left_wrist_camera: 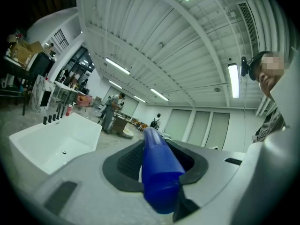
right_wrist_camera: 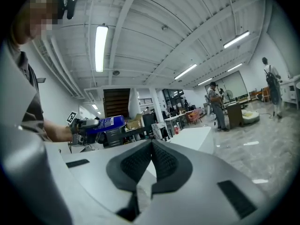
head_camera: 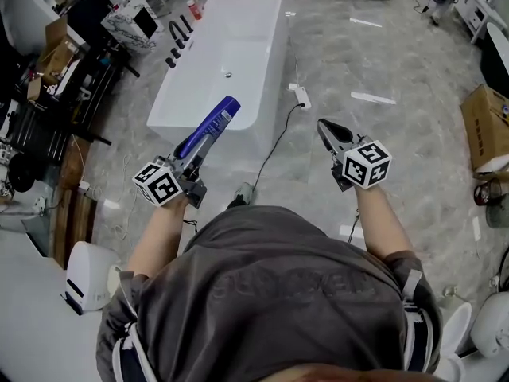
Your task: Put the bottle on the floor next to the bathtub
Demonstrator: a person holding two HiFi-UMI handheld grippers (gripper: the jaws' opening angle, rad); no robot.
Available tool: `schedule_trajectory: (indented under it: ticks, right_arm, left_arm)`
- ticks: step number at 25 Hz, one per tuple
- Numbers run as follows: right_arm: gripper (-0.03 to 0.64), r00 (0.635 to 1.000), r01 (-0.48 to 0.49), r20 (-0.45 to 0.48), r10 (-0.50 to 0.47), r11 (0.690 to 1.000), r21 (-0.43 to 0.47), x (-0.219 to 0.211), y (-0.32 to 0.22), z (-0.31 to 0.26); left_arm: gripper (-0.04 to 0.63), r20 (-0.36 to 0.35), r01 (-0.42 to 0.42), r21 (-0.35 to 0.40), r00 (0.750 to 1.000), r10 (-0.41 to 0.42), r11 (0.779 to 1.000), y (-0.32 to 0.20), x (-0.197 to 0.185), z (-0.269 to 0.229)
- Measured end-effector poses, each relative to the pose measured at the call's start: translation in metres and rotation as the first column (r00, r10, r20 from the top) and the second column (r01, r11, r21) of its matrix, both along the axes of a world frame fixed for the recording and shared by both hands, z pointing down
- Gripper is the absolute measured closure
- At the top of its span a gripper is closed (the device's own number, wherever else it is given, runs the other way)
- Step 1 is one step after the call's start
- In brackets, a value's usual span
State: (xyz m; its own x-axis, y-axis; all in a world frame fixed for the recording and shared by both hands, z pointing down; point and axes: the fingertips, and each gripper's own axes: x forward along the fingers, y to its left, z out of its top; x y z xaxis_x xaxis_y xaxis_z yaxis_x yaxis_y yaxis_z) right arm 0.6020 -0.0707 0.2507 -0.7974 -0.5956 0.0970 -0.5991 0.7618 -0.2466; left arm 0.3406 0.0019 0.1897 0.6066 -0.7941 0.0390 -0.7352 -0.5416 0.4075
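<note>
A blue bottle sticks out of my left gripper, whose jaws are shut on its lower end; it points out over the near end of the white bathtub. In the left gripper view the blue bottle fills the space between the dark pads, with the bathtub at left. My right gripper hangs over the grey floor right of the tub, its jaws shut with nothing between them. The right gripper view shows the closed right gripper, and the blue bottle held level at left.
A power strip with a cable lies on the floor beside the tub's right side. Dark bottles stand on the tub's left rim. Desks and a cardboard box line the room's sides. People stand far off by tables.
</note>
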Motion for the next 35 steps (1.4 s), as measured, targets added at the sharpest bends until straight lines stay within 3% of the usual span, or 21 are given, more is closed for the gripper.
schedule_trajectory:
  ticks: [8, 10, 13, 19, 22, 27, 35]
  right_arm:
    - [0.624, 0.995, -0.013, -0.097, 0.015, 1.0, 0.022, -0.102, -0.015, -0.003]
    - [0.624, 0.994, -0.033, -0.104, 0.035, 0.999, 0.022, -0.156, -0.026, 0.004]
    - [0.624, 0.995, -0.056, -0.083, 0.059, 0.998, 0.038, -0.275, -0.043, 0.013]
    - [0.624, 0.996, -0.077, 0.034, 0.076, 0.997, 0.023, -0.459, -0.053, 0.003]
    - [0.624, 0.996, -0.081, 0.033, 0.081, 0.997, -0.01, -0.537, -0.053, -0.004]
    - [0.624, 0.997, -0.08, -0.022, 0.079, 0.996, -0.032, -0.581, -0.044, -0.009]
    - [0.624, 0.999, -0.024, -0.038, 0.024, 1.0, 0.009, -0.555, -0.034, -0.005]
  left_arm:
    - [0.454, -0.09, -0.064, 0.04, 0.994, 0.067, 0.997, -0.04, -0.104, 0.013]
    - [0.454, -0.119, -0.089, 0.054, 0.988, 0.095, 0.995, -0.056, -0.162, 0.026]
    - [0.454, -0.133, -0.121, 0.063, 0.983, 0.128, 0.991, -0.082, -0.285, 0.05]
    - [0.454, -0.007, -0.179, 0.022, 0.984, 0.18, 0.984, -0.096, -0.458, 0.066]
    - [0.454, -0.004, -0.2, 0.001, 0.98, 0.2, 0.98, -0.107, -0.529, 0.059]
    - [0.454, -0.023, -0.2, -0.016, 0.98, 0.2, 0.98, -0.108, -0.573, 0.053]
    - [0.454, 0.054, -0.132, -0.07, 0.989, 0.136, 0.989, -0.09, -0.555, 0.064]
